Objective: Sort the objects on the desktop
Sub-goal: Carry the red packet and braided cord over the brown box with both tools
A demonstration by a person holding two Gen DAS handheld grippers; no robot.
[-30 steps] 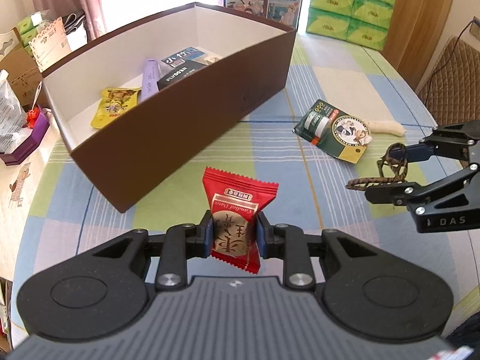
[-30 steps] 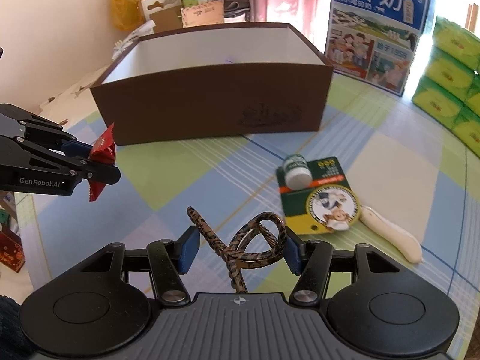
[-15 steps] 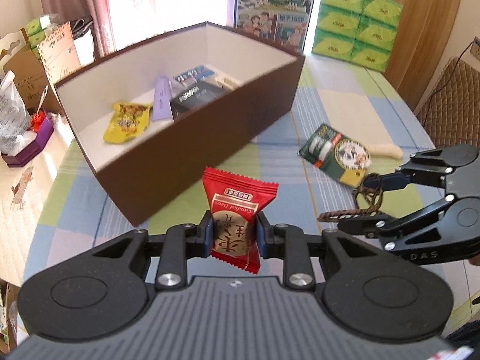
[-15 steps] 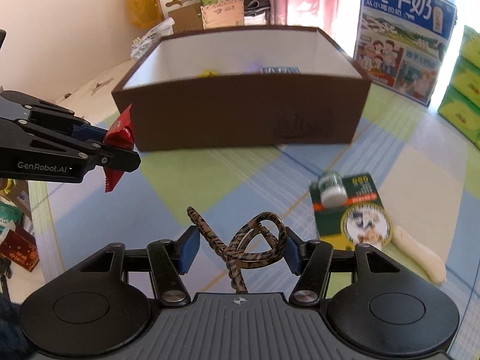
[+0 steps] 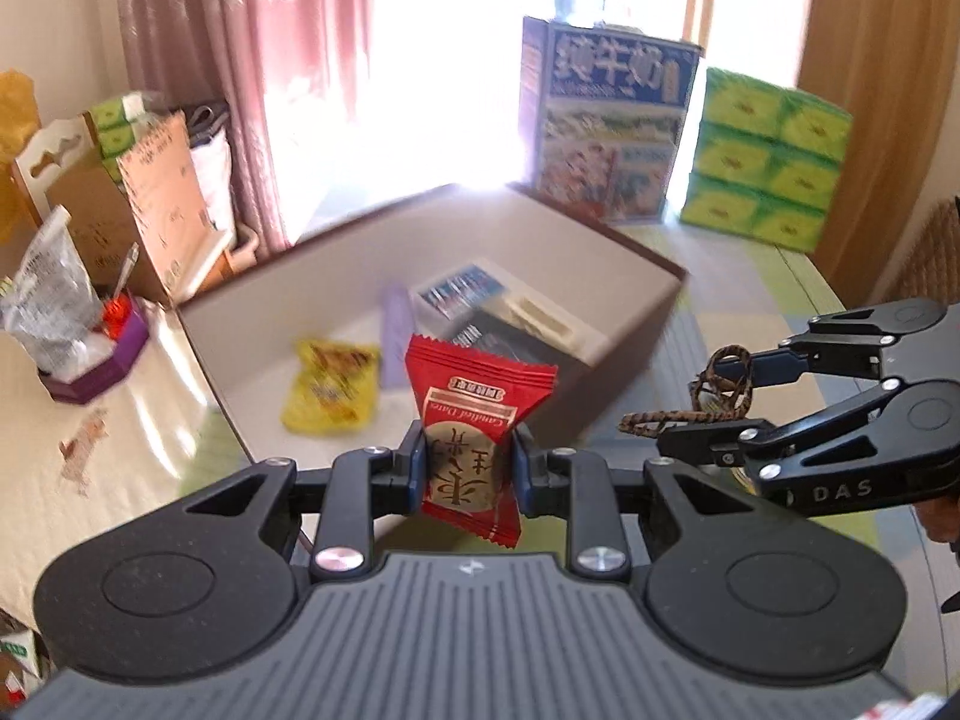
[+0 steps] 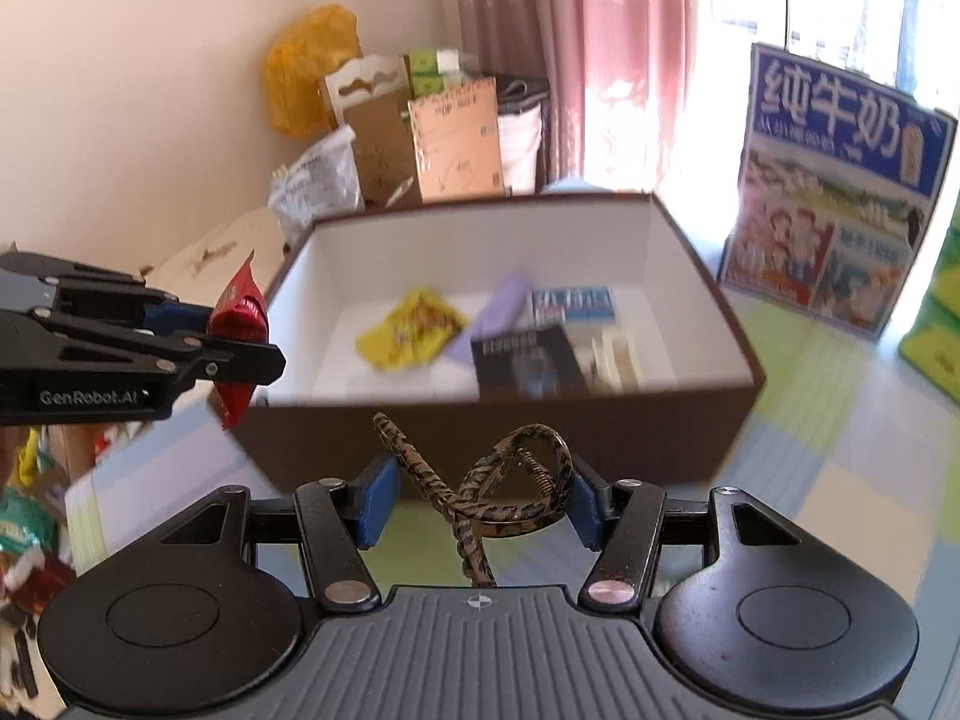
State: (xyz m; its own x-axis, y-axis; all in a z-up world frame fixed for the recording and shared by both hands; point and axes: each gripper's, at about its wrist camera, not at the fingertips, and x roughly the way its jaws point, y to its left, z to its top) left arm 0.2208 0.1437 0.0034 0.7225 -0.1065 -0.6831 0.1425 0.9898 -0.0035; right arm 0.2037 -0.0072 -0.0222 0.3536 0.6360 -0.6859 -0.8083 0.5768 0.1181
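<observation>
- Your left gripper point(image 5: 468, 468) pinches a red packet point(image 5: 474, 420) between its blue pads, upright, one crimped end up and the other hanging below the jaws. It hangs over the near wall of the box point(image 5: 630, 354), at 6 o'clock from the box's floor.
- Your right gripper point(image 6: 474, 495) clamps a leopard-print clip point(image 6: 492, 480) between its pads; one arm of the clip sticks up toward 11 o'clock, its spring at 1 o'clock. It sits in front of the box's near wall, clear of it.
- The box is brown outside, white inside, open-topped. On its floor: a yellow packet point(image 6: 411, 330) at 9 o'clock, a purple tube point(image 6: 498, 312) in the middle, a black box point(image 6: 525, 360) and a blue-printed pack point(image 6: 573, 303) toward 3 o'clock, with a cream piece point(image 6: 618, 351) beside them.
- The near wall stands between each gripper and the floor of the box; nothing else blocks the way.
- In the left view your right gripper comes in from 3 o'clock, level with the box's right corner. In the right view your left gripper enters from 9 o'clock at the box's left corner. The two are well apart.
- Both grippers point downward and forward at the box.
- Behind the box: a blue milk carton point(image 5: 606, 126) at 1 o'clock, green tissue packs point(image 5: 768, 162) at 2 o'clock, pink curtains point(image 5: 240, 60) at 11 o'clock, cardboard clutter point(image 5: 150, 204) at 10 o'clock.
- The tablecloth point(image 6: 840, 450) is checked blue, green and cream.
</observation>
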